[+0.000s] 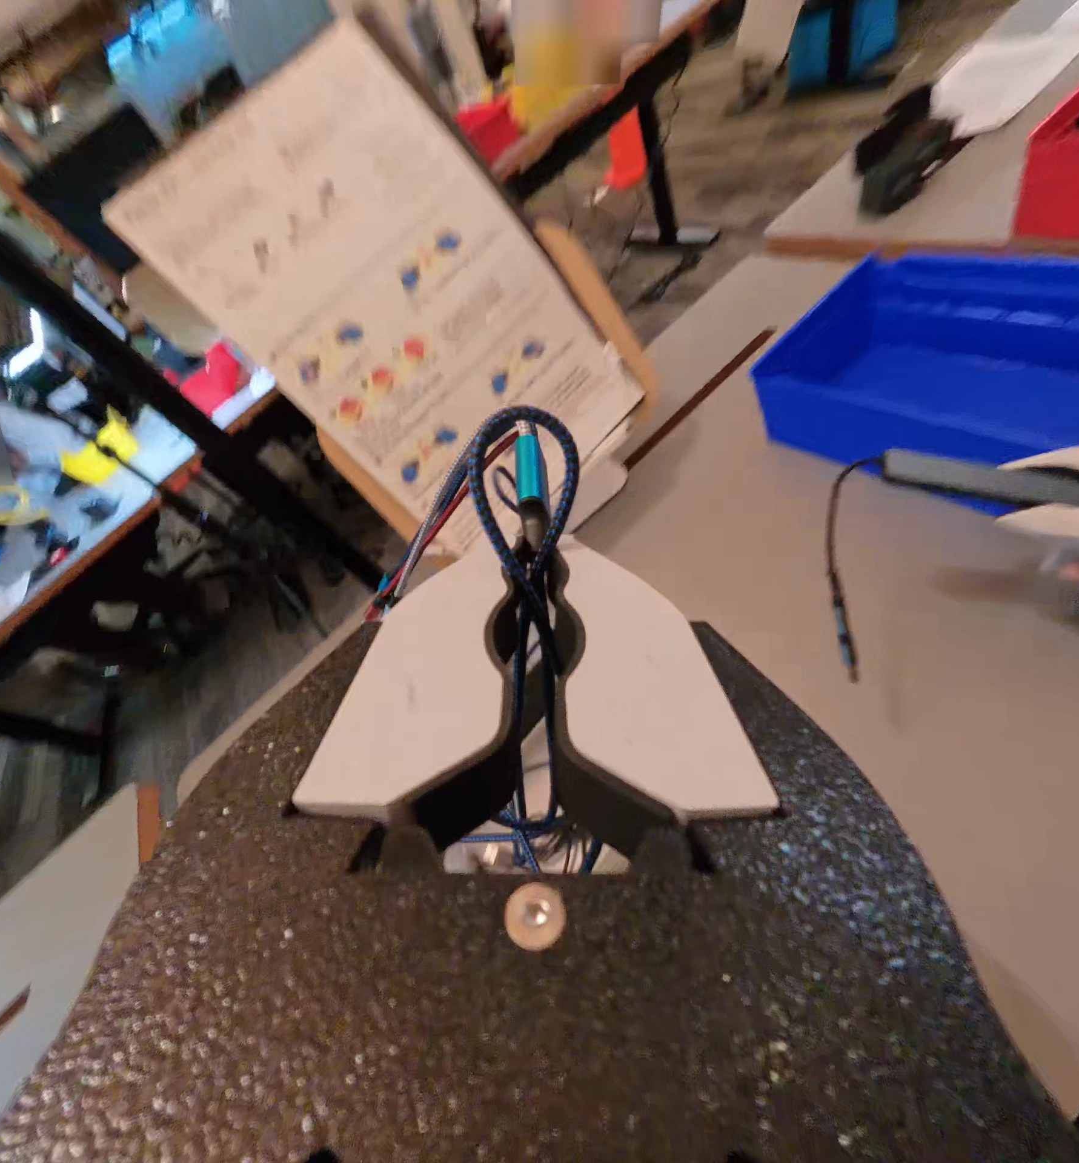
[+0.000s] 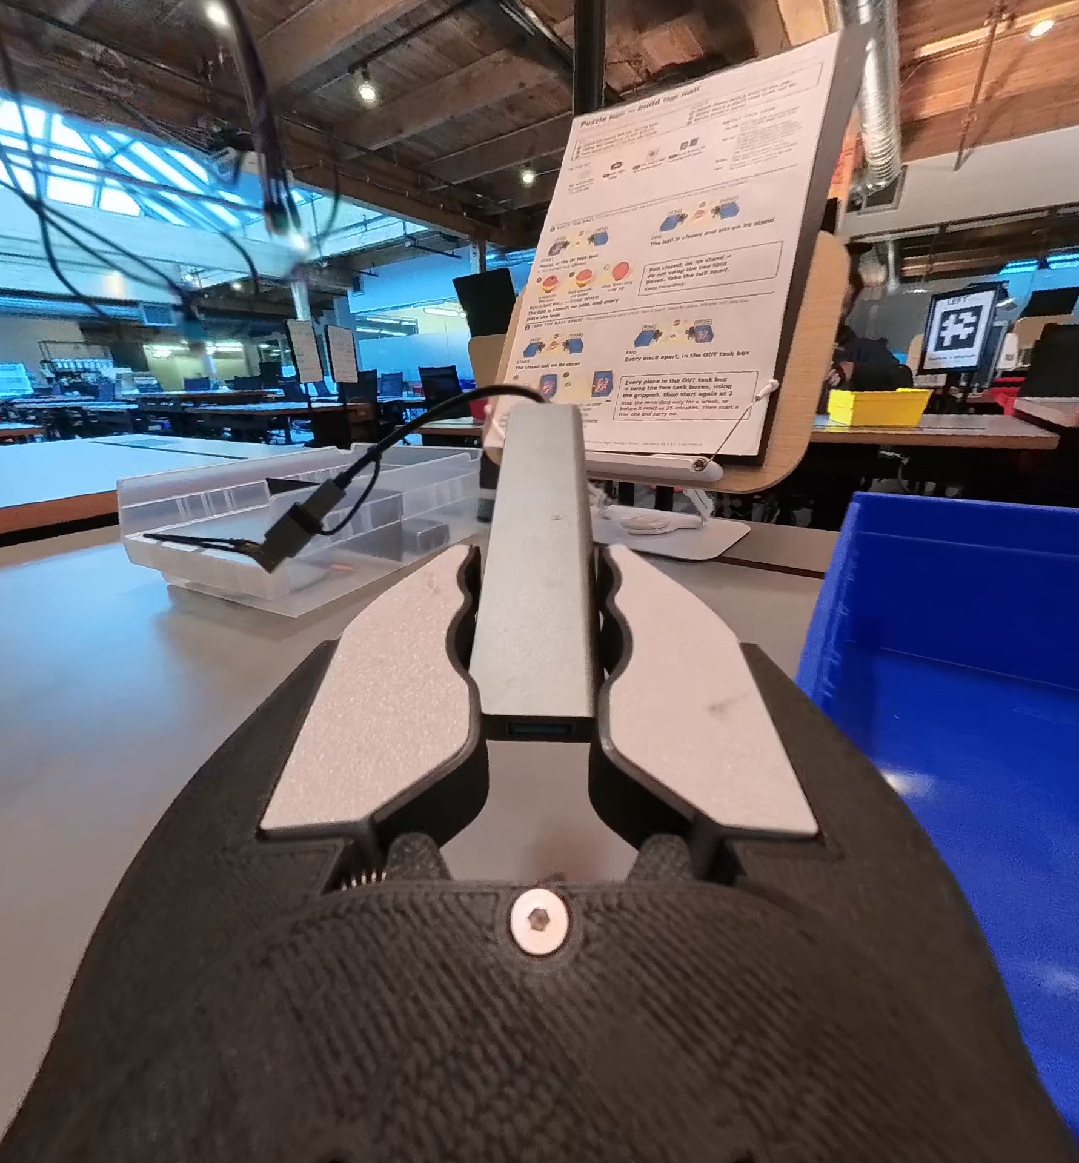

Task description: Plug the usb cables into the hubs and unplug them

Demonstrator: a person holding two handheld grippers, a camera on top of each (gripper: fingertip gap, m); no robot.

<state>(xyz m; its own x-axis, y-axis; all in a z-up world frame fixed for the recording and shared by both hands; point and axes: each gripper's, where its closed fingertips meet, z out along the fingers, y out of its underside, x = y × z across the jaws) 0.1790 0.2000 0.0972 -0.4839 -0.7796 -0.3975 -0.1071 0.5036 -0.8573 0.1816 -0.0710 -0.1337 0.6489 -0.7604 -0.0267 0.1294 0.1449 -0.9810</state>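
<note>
Cables (image 1: 527,497), blue braided, sit pinched in my left claw (image 1: 533,566); my right claw (image 2: 540,566) grips the grey hub (image 2: 540,566) above the desk (image 2: 83,661).

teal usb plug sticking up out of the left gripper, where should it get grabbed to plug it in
Take the teal plug by its metal sleeve, across the flat sides, coming from the cable end. Its tip points up and away, and the left gripper pinches only the braided cable loop, leaving the plug loose.
</note>
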